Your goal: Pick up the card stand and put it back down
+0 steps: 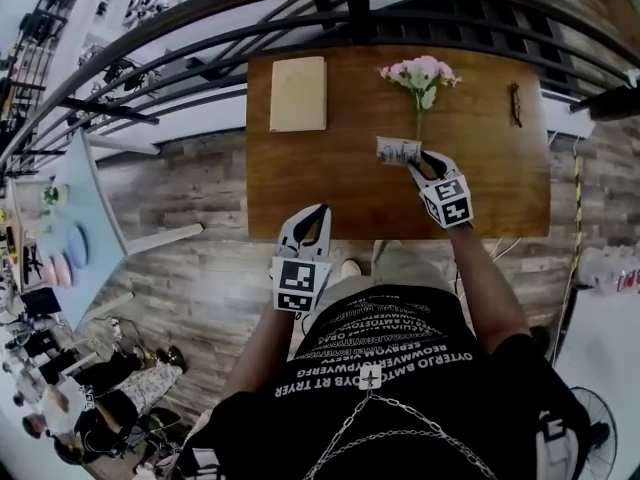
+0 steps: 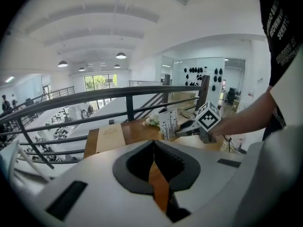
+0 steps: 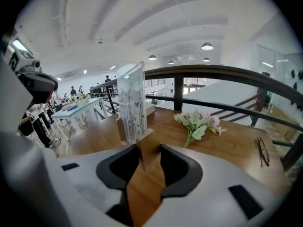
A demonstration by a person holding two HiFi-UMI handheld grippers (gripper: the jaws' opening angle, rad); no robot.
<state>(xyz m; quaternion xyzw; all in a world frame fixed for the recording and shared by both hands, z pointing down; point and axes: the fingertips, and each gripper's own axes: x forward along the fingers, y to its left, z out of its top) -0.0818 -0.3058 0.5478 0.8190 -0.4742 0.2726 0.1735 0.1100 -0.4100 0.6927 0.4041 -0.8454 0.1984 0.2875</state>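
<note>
Wooden table (image 1: 330, 193) beside dark railing (image 1: 358, 13), plank floor (image 1: 200, 278), round ceiling lamps (image 3: 207, 46).

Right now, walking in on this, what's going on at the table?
A person stands at a wooden table with a handheld claw in each hand. The right claw is closed on the wooden base of the card stand, holding it upright near a bunch of pink flowers. Whether the base rests on the table can't be told. The left claw is shut and empty, over the table's near edge.
</note>
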